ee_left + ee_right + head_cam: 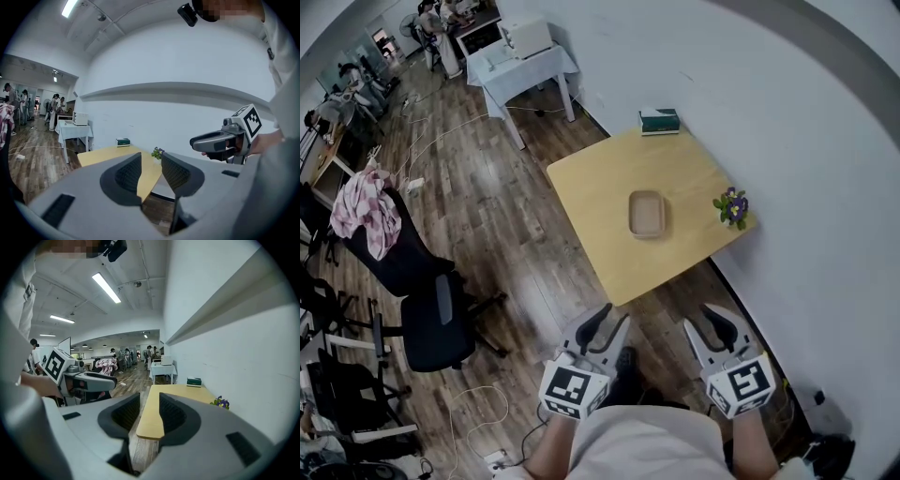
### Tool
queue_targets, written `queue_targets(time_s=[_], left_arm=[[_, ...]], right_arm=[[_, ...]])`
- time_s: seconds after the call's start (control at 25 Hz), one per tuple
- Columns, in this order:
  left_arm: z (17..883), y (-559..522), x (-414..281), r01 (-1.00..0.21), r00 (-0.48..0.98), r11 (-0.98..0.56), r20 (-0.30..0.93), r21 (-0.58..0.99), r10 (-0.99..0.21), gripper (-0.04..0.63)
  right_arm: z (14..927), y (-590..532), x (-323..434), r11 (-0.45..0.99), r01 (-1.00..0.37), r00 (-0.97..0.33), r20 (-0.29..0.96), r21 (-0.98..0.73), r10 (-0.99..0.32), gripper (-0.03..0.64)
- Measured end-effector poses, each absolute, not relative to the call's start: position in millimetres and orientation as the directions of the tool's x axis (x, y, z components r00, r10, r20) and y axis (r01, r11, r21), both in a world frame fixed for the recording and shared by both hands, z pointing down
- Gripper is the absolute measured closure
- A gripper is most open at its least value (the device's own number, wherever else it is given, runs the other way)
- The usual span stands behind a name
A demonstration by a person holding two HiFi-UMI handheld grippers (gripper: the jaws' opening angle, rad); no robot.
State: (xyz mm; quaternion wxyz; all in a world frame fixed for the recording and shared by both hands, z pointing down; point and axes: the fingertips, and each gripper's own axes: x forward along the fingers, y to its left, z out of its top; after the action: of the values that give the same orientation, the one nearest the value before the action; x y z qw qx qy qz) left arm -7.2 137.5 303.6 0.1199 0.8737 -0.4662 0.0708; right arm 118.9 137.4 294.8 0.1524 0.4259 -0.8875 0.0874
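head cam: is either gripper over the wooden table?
No: the left gripper and the right gripper both hang over the dark plank floor, short of the near corner of the light wooden square table.

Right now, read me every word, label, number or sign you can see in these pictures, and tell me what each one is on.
No text can be read anywhere.
Green box at the far edge of the table: its print is too small to read.
Left gripper and right gripper: only black-and-white square markers, no letters or numbers.
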Motion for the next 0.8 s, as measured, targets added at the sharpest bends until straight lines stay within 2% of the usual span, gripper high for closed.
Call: queue_targets(time_s=[0.4, 0.8], left_arm=[[300.1, 107.8, -12.6, -0.802, 0.597, -0.584, 0.22, 0.13, -0.771, 0.445], [311.9, 97.7, -11.9, -0.796, 0.604, -0.591, 0.236, 0.133, -0.761, 0.436]], right_arm=[[295.5, 112.2, 102.8, 0.597, -0.802, -0.557, 0.352, 0.008, -0.753, 0.43], [314.7, 98.1, 98.7, 0.597, -0.802, -0.544, 0.386, 0.021, -0.745, 0.408]])
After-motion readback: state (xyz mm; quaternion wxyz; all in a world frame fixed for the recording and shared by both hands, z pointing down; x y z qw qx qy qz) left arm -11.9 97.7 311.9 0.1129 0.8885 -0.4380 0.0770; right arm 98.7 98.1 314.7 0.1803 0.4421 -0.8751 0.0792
